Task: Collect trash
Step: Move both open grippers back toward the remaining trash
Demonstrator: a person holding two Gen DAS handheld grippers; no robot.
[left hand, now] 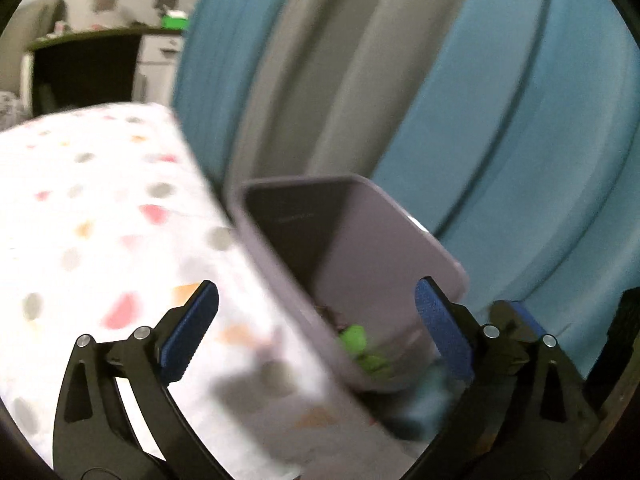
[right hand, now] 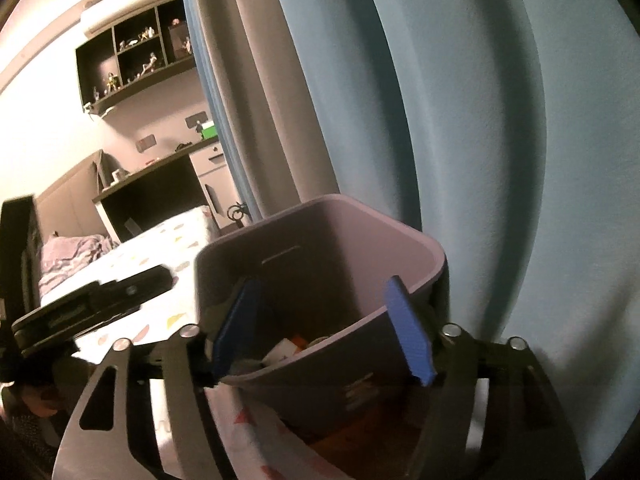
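The bin stands off the bed's edge, directly below both open, empty tongs; the right tongs hover nearer than the left tongs.

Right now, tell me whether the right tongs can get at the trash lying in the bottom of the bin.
Probably yes. The right tongs hang open over the mouth of the lilac bin, and nothing covers the trash at its bottom; only the bin's depth may hinder.
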